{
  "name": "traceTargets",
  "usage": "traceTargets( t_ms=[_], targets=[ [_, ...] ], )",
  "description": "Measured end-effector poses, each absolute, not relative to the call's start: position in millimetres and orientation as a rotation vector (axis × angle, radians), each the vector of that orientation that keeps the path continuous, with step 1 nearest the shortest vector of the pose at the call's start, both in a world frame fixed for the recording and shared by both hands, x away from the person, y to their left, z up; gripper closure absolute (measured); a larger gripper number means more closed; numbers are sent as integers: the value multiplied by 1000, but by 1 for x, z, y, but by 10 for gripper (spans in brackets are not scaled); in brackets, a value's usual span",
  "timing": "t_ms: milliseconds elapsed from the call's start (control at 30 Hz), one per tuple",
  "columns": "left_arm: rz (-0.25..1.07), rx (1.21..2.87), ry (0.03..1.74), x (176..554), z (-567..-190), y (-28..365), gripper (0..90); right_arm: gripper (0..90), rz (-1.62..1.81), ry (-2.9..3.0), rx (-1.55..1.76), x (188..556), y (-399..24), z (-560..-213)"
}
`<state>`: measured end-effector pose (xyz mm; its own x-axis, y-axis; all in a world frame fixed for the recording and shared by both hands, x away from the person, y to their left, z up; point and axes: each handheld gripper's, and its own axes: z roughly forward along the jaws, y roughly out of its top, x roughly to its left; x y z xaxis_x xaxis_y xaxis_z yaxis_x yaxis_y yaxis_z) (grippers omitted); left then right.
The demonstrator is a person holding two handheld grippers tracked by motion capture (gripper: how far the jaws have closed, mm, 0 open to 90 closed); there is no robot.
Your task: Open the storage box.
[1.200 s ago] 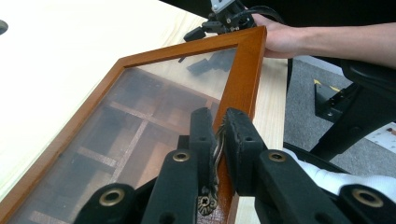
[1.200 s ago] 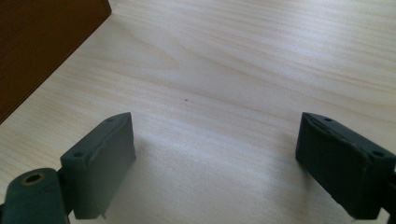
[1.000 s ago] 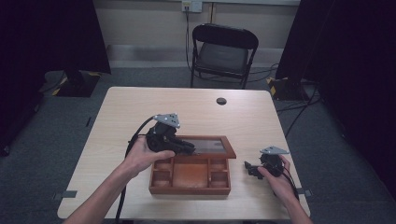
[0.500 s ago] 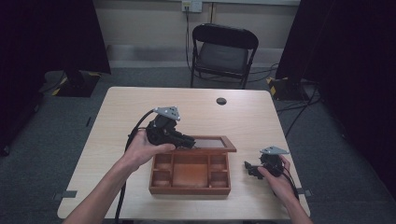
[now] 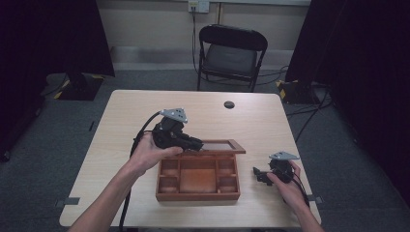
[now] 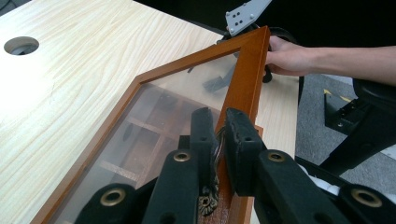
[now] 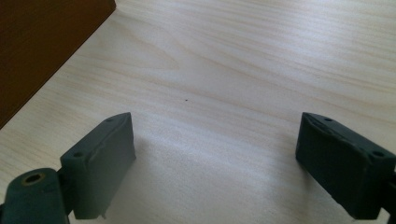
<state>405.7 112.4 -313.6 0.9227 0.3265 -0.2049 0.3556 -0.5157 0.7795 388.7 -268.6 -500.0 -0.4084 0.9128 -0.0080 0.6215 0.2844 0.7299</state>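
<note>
Nearest the person, the right gripper (image 5: 261,175) rests low on the table (image 5: 290,130) just right of the box (image 5: 198,180). Its jaws stand spread wide, with nothing but bare tabletop between them in the right gripper view, and the box's dark side (image 7: 42,51) showing at the upper left.

The box sits near the table's front edge, between the two hands. Its inside is exposed: small compartments ring a larger middle one, and all look empty as far as the high view shows.

Just beyond it, the left gripper (image 5: 197,143) pinches the front rail of the glass lid (image 6: 173,121), its pads closed on a small metal pull on that rail. The lid is lifted on its back hinge, raised well off the box but not yet tipped fully back.

Judged from this, the opening is largely done. What seems left is to swing the lid the rest of the way, or to lower it again; which one is meant cannot be told.

Farther off, the table has a cable hole (image 5: 229,104), well apart from the box. A folding chair (image 5: 233,55) stands behind the table. Nothing lies in the lid's path; the right hand is near the box's side but apart from it.
</note>
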Motion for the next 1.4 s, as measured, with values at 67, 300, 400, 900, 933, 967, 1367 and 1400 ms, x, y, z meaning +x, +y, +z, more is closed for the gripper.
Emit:
traceTargets(
  t_ms=[67,300,400,900,933,967,1367,1400],
  targets=[
    [-39,2151,486,406,-313,112,822,114,917,2133,1376,389,-269,-500],
    [-39,2146,492,411,-309,113,824,113,918,2132,1377,389,-269,-500],
    [-31,2145,494,412,-308,113,824,113,919,2132,1378,389,-269,-500],
    [-27,2145,507,416,-306,111,825,113,918,2132,1378,389,-269,-500],
    [-30,2148,508,417,-305,111,825,113,918,2132,1377,389,-269,-500],
    [-31,2148,508,417,-305,111,826,113,918,2132,1377,389,-269,-500],
    [-17,2149,519,423,-300,112,827,113,918,2132,1378,389,-268,-500],
    [-13,2135,518,423,-300,111,828,111,917,2131,1379,389,-268,-500]
  ],
)
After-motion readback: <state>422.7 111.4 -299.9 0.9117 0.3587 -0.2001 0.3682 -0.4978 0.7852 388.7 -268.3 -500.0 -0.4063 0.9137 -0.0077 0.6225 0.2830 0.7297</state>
